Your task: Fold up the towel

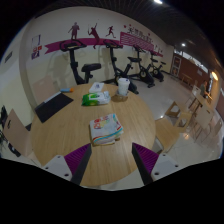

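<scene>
Roughly left to right: dark mat (52, 104) at left of worktop (60, 140); folded towel (106, 129) at centre frame, well ahead of the tool (111, 160), whose fingers stand apart, gripping nothing. Green-white packet (96, 97) and cup (123, 87) beyond. Risk: pinching several layers (fold edges indistinct). Exercise machines behind, blurred.

Our gripper (110, 160), held level and parted

We see both fingers spread wide, nothing pressed between them; one magenta pad (77, 157) sits at seven o'clock; the other (145, 158) at five o'clock.
</scene>
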A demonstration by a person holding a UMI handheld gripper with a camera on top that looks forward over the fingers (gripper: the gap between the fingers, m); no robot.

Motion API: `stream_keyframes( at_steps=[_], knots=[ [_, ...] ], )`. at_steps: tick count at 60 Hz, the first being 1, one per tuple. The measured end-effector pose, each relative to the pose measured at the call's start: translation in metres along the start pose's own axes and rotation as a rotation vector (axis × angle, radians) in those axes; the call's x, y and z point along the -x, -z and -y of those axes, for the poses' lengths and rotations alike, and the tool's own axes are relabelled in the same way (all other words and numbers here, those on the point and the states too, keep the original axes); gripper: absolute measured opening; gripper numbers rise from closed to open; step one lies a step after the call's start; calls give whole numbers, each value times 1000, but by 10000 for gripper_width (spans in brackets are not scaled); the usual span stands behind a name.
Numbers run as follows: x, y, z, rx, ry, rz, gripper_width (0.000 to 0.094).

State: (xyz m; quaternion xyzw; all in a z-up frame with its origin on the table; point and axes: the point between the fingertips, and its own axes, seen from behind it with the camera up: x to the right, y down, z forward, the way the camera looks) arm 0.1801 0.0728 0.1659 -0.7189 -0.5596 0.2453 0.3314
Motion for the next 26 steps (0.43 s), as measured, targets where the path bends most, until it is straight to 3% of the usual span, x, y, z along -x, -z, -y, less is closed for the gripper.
stream_keyframes(
  at_steps=[26],
  knots=[
    [16, 4, -3, -6, -57, 31, 854]
  ],
)
